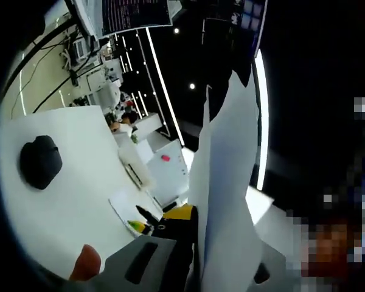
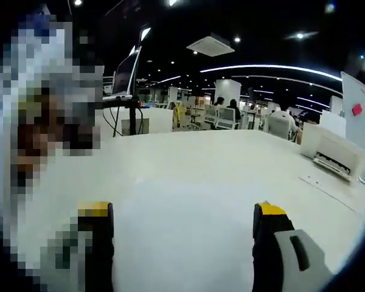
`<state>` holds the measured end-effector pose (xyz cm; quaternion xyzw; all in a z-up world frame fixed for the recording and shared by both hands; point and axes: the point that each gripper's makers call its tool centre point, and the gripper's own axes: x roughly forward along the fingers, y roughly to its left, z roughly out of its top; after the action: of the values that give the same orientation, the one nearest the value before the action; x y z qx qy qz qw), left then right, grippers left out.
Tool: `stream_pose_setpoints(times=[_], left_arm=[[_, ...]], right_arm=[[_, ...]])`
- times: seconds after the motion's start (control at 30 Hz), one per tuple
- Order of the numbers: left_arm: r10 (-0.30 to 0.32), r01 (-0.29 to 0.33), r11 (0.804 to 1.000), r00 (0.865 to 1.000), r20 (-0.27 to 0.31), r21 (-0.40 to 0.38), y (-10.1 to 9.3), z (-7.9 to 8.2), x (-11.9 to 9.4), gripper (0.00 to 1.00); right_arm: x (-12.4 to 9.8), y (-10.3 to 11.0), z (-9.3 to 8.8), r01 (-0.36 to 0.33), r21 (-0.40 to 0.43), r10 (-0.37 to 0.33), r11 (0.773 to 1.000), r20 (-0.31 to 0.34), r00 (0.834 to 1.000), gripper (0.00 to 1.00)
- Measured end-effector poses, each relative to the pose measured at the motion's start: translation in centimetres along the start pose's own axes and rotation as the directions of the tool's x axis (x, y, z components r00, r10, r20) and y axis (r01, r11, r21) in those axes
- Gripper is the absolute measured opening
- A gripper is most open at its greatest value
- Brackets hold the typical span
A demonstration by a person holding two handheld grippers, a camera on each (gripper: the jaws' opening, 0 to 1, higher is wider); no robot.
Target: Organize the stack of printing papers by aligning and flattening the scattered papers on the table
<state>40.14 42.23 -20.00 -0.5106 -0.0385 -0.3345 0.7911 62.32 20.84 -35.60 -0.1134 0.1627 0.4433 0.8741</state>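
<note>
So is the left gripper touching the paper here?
Touching. In the left gripper view the left gripper is shut on the paper, whose sheets rise straight out from between the jaws, lifted off the table.

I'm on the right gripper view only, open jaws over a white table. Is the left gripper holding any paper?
Observer: Yes. In the left gripper view the left gripper is shut on white papers that stand up from its jaws.
Operator: Are they aligned?
Observer: No, their top edges are uneven. One corner rises above the other.
Operator: Anything else on the table that side?
Observer: A black rounded object lies on the table, apart from the papers.
</note>
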Motion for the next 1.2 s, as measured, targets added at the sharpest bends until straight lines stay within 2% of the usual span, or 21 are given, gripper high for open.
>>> stream_pose_setpoints(times=[0.23, 0.33, 0.37, 0.4, 0.63, 0.8, 1.03, 1.07, 1.17, 1.2], left_arm=[[-0.005, 0.005, 1.000, 1.000, -0.005, 0.009, 0.0, -0.3, 0.6, 0.06], [-0.002, 0.002, 1.000, 1.000, -0.015, 0.008, 0.4, 0.0, 0.8, 0.06], [-0.001, 0.001, 1.000, 1.000, -0.018, 0.009, 0.3, -0.2, 0.9, 0.06], [0.000, 0.000, 1.000, 1.000, -0.021, 0.011, 0.3, -0.2, 1.0, 0.06], [-0.004, 0.005, 1.000, 1.000, -0.029, 0.016, 0.5, 0.0, 1.2, 0.06], [-0.008, 0.009, 1.000, 1.000, -0.029, 0.012, 0.4, -0.5, 1.2, 0.06], [-0.004, 0.005, 1.000, 1.000, -0.031, 0.014, 0.3, -0.6, 1.3, 0.06], [-0.005, 0.006, 1.000, 1.000, -0.031, 0.016, 0.3, -0.4, 1.3, 0.06], [-0.007, 0.008, 1.000, 0.999, -0.035, 0.020, 0.1, -0.5, 1.4, 0.06], [-0.007, 0.008, 1.000, 0.999, -0.036, 0.020, 0.0, -0.5, 1.4, 0.06]], right_arm=[[0.6, -0.2, -0.6, -0.001, 0.029, 0.001, 1.000, -0.022, 1.000, 0.90], [1.0, -0.4, -1.6, 0.001, 0.060, 0.003, 0.998, -0.057, 0.998, 0.90], [1.1, -0.5, -0.8, -0.011, 0.048, 0.012, 0.999, -0.012, 1.000, 0.90], [0.9, -0.4, -1.2, 0.002, 0.071, 0.000, 0.997, -0.034, 0.999, 0.90], [0.7, 0.4, -1.1, -0.002, 0.053, 0.002, 0.999, -0.014, 1.000, 0.90], [0.9, 0.2, -1.0, -0.011, 0.050, 0.010, 0.999, 0.016, 1.000, 0.90], [0.6, 0.3, -1.1, -0.008, 0.053, 0.007, 0.999, 0.025, 1.000, 0.89], [0.6, 0.1, -1.1, -0.009, 0.054, 0.007, 0.999, 0.026, 1.000, 0.88], [0.3, -0.6, -1.1, 0.016, 0.067, -0.018, 0.998, 0.028, 0.999, 0.73], [0.3, -0.9, -1.1, 0.015, 0.067, -0.018, 0.998, 0.031, 0.999, 0.71]])
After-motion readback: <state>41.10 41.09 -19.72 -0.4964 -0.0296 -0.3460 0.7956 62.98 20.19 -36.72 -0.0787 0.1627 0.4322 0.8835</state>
